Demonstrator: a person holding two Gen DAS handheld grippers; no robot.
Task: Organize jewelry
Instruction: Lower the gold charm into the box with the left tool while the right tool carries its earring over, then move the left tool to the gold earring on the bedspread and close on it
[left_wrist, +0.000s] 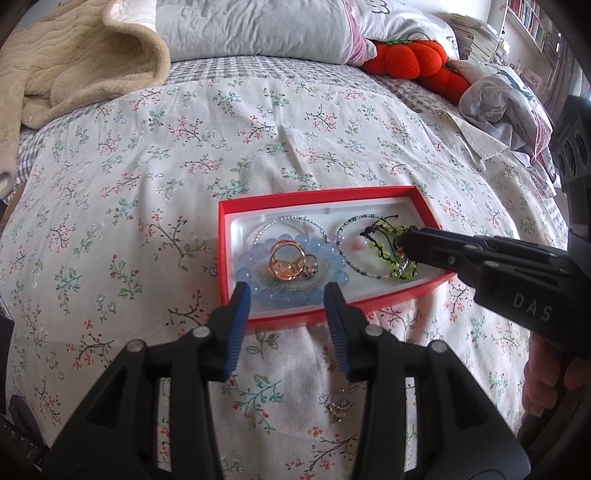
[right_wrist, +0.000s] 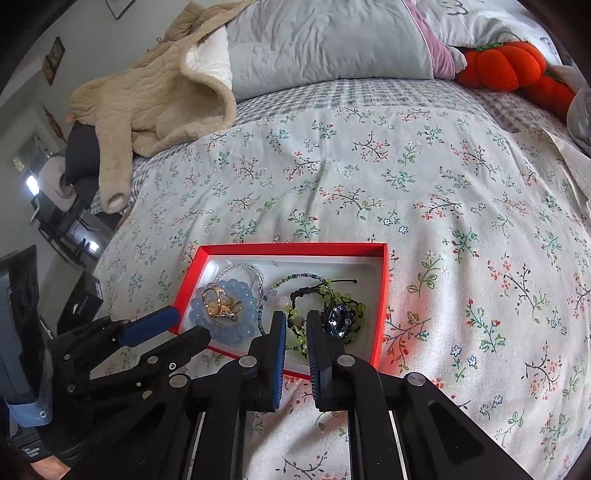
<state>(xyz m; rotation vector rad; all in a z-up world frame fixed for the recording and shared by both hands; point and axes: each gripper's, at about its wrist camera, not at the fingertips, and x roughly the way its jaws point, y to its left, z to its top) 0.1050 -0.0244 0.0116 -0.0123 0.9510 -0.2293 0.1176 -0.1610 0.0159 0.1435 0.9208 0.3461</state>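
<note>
A red box (left_wrist: 328, 195) (right_wrist: 295, 249) with a white lining lies on the flowered bedspread. Its left half holds a pale blue bead bracelet (left_wrist: 255, 258) (right_wrist: 199, 310) with gold rings (left_wrist: 286, 264) (right_wrist: 218, 301) inside it. A green bead bracelet (left_wrist: 384, 254) (right_wrist: 332, 295) and a dark blue sparkly brooch (right_wrist: 337, 318) fill the right half. My left gripper (left_wrist: 287, 295) hangs open over the box's near edge, nothing between its pads. My right gripper (right_wrist: 297, 325) is low over the green bracelet, jaws slightly apart. A small gold trinket (left_wrist: 340, 406) lies on the sheet beneath the left gripper.
A beige blanket (left_wrist: 74, 66), a grey pillow (left_wrist: 258, 29) and an orange pumpkin plush (left_wrist: 410, 55) lie at the head of the bed. Crumpled bedding (left_wrist: 498, 103) sits at the right. A hand (left_wrist: 539, 384) holds the right gripper's handle.
</note>
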